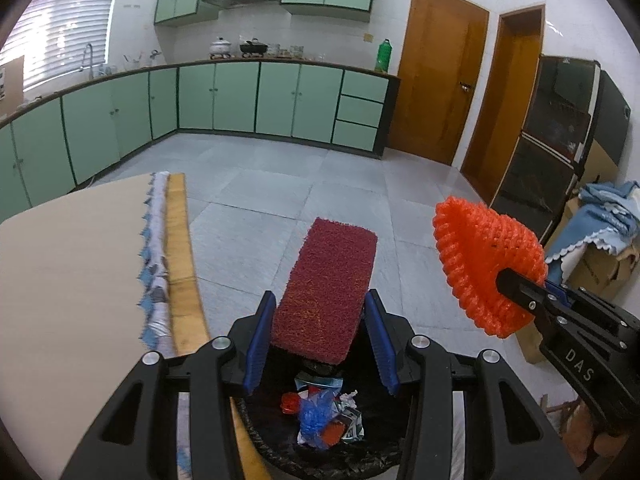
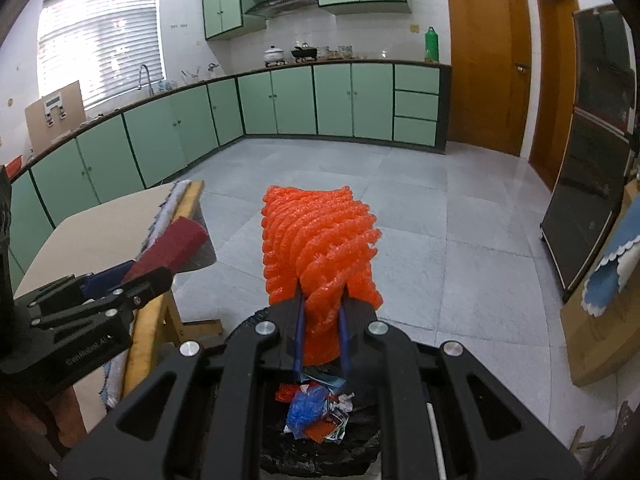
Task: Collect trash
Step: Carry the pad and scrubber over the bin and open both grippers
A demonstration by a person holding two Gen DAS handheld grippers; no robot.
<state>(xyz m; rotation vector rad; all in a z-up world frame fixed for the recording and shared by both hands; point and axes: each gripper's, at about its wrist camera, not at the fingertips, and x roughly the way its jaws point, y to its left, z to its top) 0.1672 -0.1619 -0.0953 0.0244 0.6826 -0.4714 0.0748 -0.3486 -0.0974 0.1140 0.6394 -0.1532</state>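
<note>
Both claws hold trash over the black-lined bin beside the desk.

The left claw [image 1: 320,316] pinches a dark red scouring pad [image 1: 326,288] between its blue pads, the pad sticking out forward over the grey tiled floor [image 1: 280,184]. The right claw [image 2: 322,320] is pressed nearly together on an orange foam net [image 2: 318,244], which bunches at the grip and fans out beyond it. Below both sits the bin [image 1: 276,448], with crumpled blue plastic [image 2: 306,404], red scraps and bits of paper already in it. The desk [image 1: 68,264], with a patterned cloth along its edge, stands just left of the bin. Green cabinets line the far walls.
</note>
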